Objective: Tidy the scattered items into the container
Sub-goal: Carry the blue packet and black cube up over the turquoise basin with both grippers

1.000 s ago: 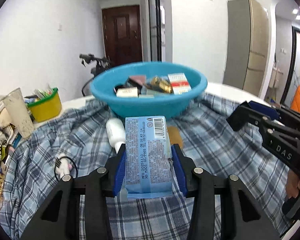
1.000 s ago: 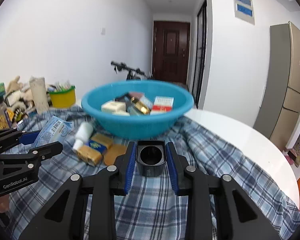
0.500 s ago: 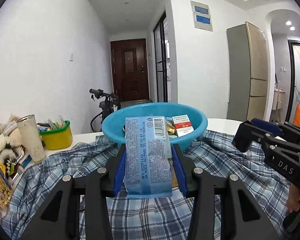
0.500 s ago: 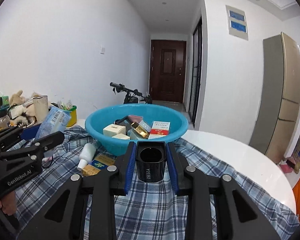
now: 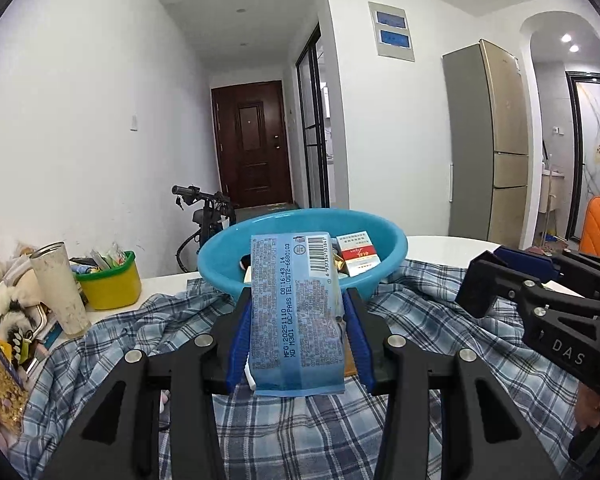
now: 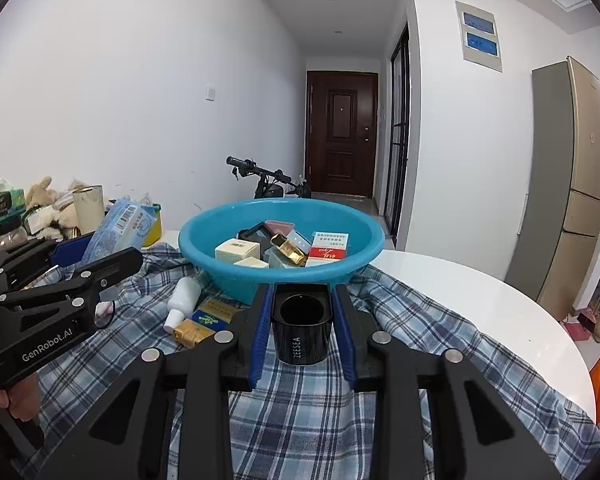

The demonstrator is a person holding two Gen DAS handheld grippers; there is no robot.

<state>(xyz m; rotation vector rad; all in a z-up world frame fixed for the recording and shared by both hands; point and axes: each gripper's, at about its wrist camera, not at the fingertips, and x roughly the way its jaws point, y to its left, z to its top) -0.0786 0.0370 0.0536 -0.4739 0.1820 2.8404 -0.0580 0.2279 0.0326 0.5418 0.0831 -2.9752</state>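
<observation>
Blue packet point(image 5: 296, 312) raised in left gripper point(image 5: 296, 344), blue basin point(image 6: 280, 240) holding small boxes point(image 6: 236, 249)

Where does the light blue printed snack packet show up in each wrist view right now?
Left wrist view: the light blue printed snack packet sits centre, upright, clamped in the left gripper.
Right wrist view: it appears at the left edge, above the left gripper's black fingers.
Shared landmark: the round turquoise plastic basin just behind it.
</observation>
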